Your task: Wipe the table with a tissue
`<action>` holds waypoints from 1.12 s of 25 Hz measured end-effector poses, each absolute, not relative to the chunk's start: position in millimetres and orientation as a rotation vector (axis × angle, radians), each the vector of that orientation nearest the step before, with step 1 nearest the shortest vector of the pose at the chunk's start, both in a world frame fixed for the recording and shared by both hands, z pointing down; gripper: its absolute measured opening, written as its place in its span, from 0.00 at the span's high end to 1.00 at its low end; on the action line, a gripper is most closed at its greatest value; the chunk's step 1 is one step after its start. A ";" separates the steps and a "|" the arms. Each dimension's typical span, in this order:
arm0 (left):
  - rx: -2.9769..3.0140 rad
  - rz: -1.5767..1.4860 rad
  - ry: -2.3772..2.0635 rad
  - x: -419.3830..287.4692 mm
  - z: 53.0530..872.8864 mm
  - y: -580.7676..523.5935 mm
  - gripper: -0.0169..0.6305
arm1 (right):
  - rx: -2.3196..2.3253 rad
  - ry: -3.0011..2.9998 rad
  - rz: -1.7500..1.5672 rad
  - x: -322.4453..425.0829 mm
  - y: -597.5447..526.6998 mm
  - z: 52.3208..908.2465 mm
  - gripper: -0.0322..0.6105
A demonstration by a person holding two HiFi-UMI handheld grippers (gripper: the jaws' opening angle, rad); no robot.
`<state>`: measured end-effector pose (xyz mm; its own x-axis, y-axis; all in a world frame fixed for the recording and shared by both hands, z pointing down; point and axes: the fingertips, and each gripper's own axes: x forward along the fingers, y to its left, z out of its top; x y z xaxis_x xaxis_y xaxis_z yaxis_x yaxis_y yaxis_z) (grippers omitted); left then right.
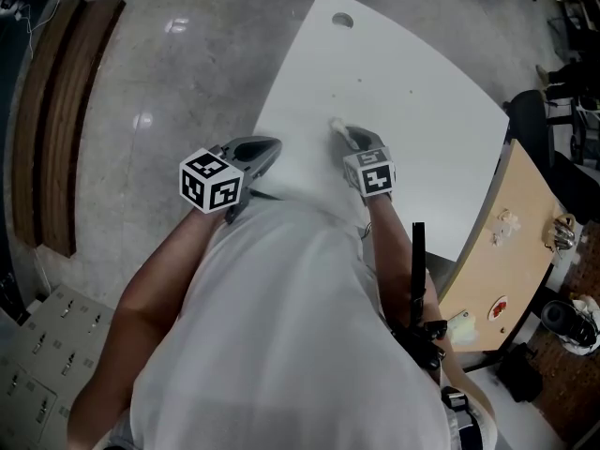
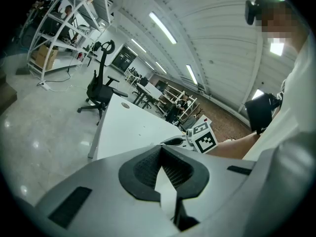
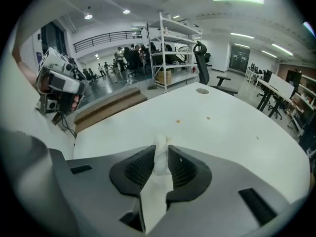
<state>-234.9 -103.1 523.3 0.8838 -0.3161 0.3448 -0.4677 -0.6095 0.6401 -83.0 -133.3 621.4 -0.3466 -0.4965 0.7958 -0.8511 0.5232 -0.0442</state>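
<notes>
The white table [image 1: 403, 92] stretches ahead of me. My right gripper [image 1: 345, 136] points down at its near part and is shut on a twisted white tissue [image 1: 336, 126]. In the right gripper view the tissue [image 3: 160, 162] is pinched between the black pads, its end poking out past the tips of the right gripper [image 3: 161, 149] just above the table [image 3: 222, 127]. Small brown spots [image 3: 178, 121] mark the surface farther out. My left gripper [image 1: 267, 148] hovers at the table's near left edge. In its own view the left gripper [image 2: 161, 149] is shut with nothing in it.
A cable hole [image 1: 342, 20] sits at the table's far end. A wooden desk [image 1: 520, 242] with small items adjoins on the right, and a black office chair [image 1: 530, 125] stands beside it. A wooden bench [image 1: 66, 111] lies on the floor to the left.
</notes>
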 end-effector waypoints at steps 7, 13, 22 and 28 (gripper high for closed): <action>2.273 0.254 -0.561 -234.3 522.4 -103.3 0.96 | 1.043 -2.003 0.584 -85.6 -131.5 625.2 0.85; 2.261 0.251 -0.576 -238.9 523.5 -104.8 0.96 | 1.215 -1.942 0.650 -45.8 -149.7 617.2 0.85; 2.265 0.263 -0.571 -237.9 524.9 -103.0 0.96 | 1.068 -1.909 0.521 -84.7 -130.3 635.3 0.87; 2.274 0.268 -0.533 -228.9 524.3 -103.8 0.96 | 0.901 -2.108 0.661 -133.7 -95.4 632.7 0.87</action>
